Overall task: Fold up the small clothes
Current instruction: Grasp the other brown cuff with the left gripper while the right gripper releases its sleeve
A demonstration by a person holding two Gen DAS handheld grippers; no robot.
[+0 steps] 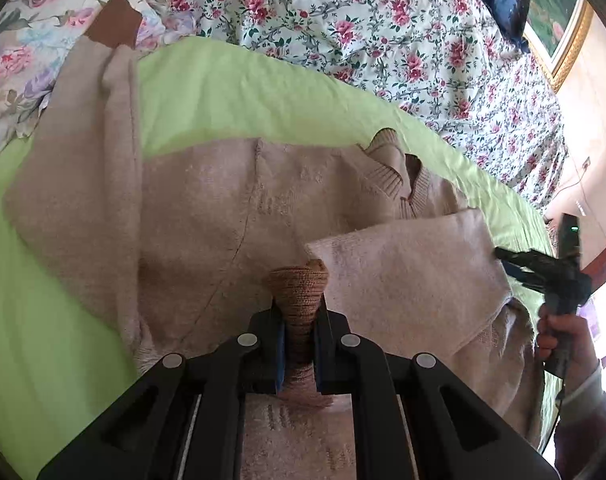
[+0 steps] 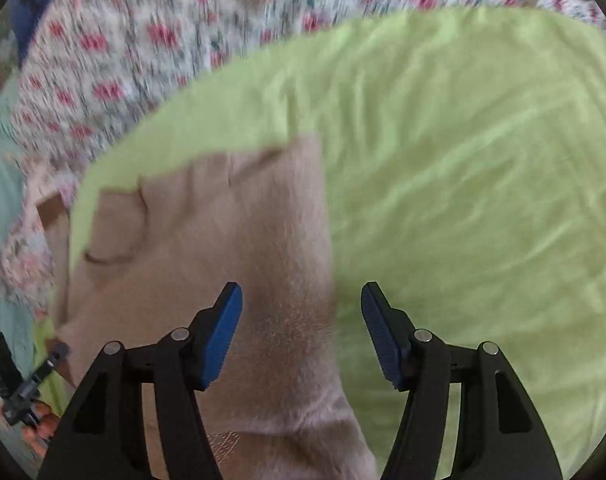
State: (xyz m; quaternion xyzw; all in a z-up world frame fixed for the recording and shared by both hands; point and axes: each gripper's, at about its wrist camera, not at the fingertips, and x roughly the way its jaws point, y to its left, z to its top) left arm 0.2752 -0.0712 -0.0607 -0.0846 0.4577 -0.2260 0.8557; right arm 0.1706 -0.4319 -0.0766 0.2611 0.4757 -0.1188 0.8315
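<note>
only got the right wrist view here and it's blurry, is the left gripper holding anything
Observer: Yes. The left gripper is shut on the ribbed cuff of the beige sweater.
Operator: where's the neck of it
Observer: The collar lies flat on the green sheet, beyond the left gripper and to its right.
Operator: and my right gripper, touching cloth?
Observer: The left view shows the right gripper at the edge of a folded-over part of the sweater; contact cannot be told. Your view shows its fingers wide open.
</note>
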